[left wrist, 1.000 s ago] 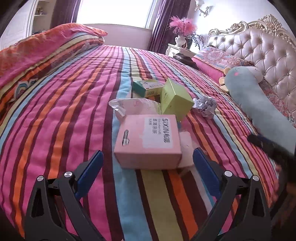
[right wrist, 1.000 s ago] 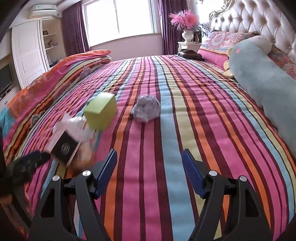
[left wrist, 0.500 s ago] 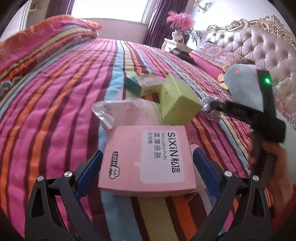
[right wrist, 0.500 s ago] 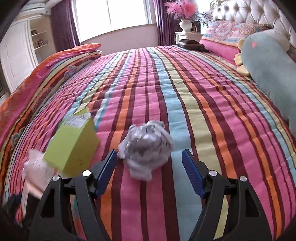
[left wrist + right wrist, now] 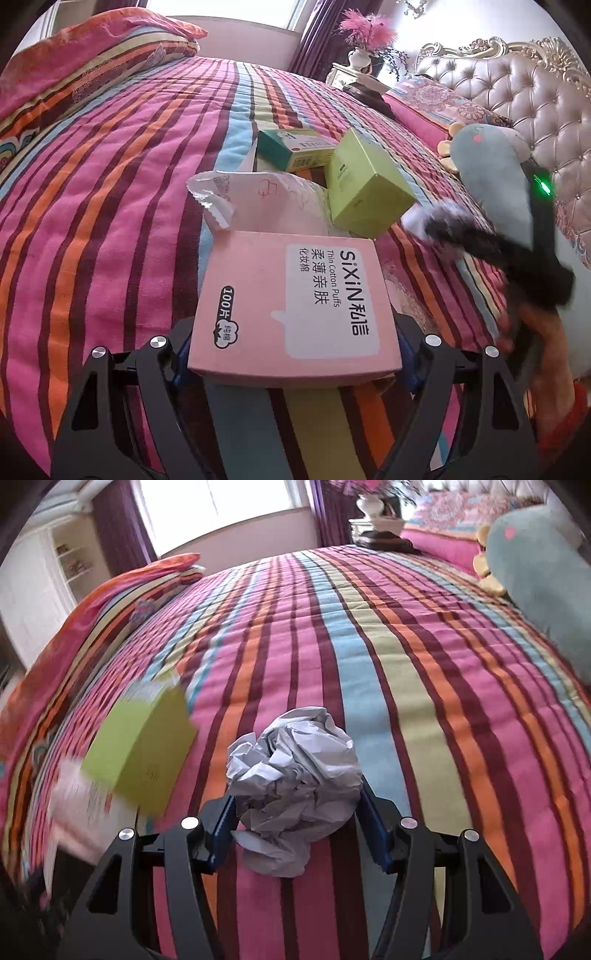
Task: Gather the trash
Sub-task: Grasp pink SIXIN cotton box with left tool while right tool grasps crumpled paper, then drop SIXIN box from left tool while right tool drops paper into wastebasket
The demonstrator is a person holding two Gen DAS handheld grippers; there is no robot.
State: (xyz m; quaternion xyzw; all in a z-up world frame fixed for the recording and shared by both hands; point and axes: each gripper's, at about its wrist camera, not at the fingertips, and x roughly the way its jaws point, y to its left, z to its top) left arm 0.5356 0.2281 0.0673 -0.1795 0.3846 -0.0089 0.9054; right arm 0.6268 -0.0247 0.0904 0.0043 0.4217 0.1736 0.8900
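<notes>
The pink box (image 5: 295,306), lying on the striped bed (image 5: 110,184) at six o'clock, is being clamped by the closing left gripper (image 5: 293,354); its shallow edge-hold risks slipping. At six o'clock, the right gripper (image 5: 297,827) is closing onto the crumpled paper (image 5: 295,782), which may compress and slip free.

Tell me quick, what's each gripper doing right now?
Left gripper: jaws just closed in, shut on the pink box.
Right gripper: jaws just closed in, shut on the crumpled paper ball.

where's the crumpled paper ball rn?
Right wrist view: the paper ball sits low and centre on the striped bedspread, between the right gripper fingers, just right of the green box.
</notes>
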